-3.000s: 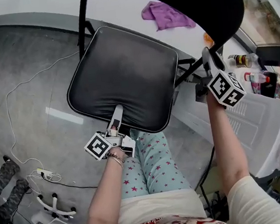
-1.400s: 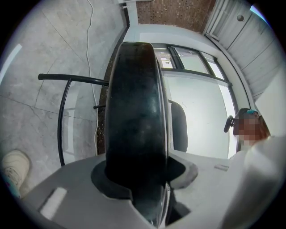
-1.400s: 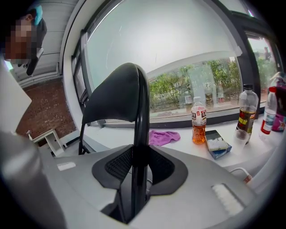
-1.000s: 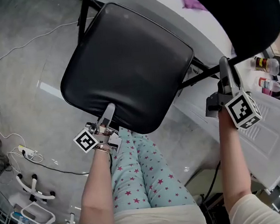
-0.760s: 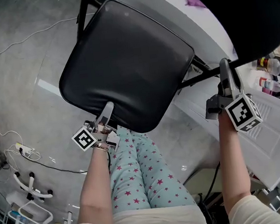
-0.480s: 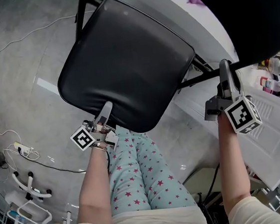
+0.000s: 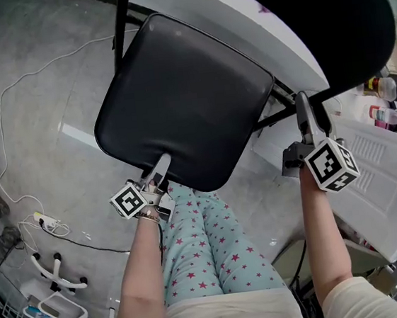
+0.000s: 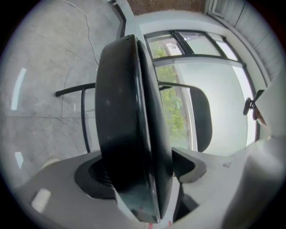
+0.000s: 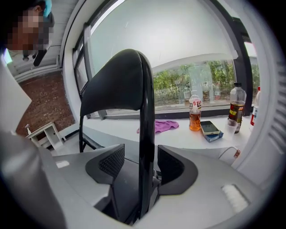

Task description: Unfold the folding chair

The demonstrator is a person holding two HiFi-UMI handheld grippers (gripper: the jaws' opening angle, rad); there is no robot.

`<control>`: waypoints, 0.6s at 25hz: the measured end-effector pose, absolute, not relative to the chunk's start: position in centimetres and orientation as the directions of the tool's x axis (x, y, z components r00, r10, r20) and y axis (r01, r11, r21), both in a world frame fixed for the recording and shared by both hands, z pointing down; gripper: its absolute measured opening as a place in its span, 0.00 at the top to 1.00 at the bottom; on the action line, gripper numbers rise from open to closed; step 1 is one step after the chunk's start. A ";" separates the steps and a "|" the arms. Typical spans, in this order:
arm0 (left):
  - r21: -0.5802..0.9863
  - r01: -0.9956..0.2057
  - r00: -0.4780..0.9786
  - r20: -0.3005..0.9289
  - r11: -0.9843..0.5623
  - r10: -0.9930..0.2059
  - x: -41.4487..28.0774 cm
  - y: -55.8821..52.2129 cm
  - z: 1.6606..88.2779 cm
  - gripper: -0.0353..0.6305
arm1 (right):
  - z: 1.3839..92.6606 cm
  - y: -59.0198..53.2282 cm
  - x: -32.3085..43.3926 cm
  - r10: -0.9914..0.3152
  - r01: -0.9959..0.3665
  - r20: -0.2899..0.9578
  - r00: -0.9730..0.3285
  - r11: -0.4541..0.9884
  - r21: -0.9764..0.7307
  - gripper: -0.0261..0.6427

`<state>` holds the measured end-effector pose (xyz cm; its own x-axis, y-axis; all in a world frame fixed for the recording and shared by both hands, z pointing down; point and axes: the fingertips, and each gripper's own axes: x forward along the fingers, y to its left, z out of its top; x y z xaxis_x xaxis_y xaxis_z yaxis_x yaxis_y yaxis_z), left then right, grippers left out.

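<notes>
The folding chair's black padded seat [image 7: 184, 99] lies spread out below me, with its black backrest [image 7: 325, 19] at the upper right. My left gripper [image 7: 159, 172] is shut on the seat's near edge. In the left gripper view the seat [image 8: 129, 120] stands edge-on and fills the space between the jaws of the left gripper [image 8: 143, 172]. My right gripper [image 7: 305, 110] is shut on the black frame tube beside the backrest. In the right gripper view that tube [image 9: 146, 129] runs up between the jaws of the right gripper [image 9: 140, 165] to the backrest [image 9: 116, 85].
A white counter [image 9: 187, 138] behind the chair carries a purple cloth [image 9: 163, 126], bottles [image 9: 195, 112] and a phone [image 9: 209, 129]. A white cable [image 7: 10, 133] and a power strip [image 7: 48, 223] lie on the grey floor. A white cabinet [image 7: 386, 183] stands at the right. My star-patterned trouser legs [image 7: 216, 252] are just below the seat.
Both grippers keep their hold. In the last half second the seat and left gripper shifted slightly right and down in view, and the right gripper moved a little left.
</notes>
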<state>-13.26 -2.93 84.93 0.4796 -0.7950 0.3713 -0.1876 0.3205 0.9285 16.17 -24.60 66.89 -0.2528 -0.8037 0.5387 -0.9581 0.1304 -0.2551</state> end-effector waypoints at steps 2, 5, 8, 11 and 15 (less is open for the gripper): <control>0.903 -0.299 0.532 0.426 0.308 -0.732 -13.1 -2.6 85.0 0.39 | 67.1 -23.6 15.9 -0.794 -0.963 0.559 -0.239 0.120 -0.242 0.55; 0.888 -0.313 0.554 0.460 0.338 -0.694 -12.9 -2.3 84.7 0.38 | 67.1 -22.0 15.8 -0.776 -0.965 0.588 -0.226 0.097 -0.242 0.50; 0.848 -0.350 0.546 0.529 0.398 -0.649 -13.2 -1.7 84.9 0.36 | 66.8 -20.9 15.6 -0.768 -0.964 0.601 -0.219 0.075 -0.255 0.50; 0.820 -0.349 0.549 0.572 0.454 -0.610 -13.3 -0.2 84.9 0.36 | 66.6 -19.5 15.1 -0.748 -0.962 0.624 -0.226 0.070 -0.265 0.48; 0.783 -0.378 0.523 0.621 0.493 -0.584 -14.4 0.8 83.9 0.36 | 65.8 -18.9 14.2 -0.740 -0.957 0.629 -0.238 0.068 -0.282 0.46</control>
<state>-14.37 0.81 83.90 0.5235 -0.5837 0.6207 -0.3784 0.4935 0.7831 14.17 -18.87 65.83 -0.2379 -0.7404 0.6286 -0.9570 0.0680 -0.2821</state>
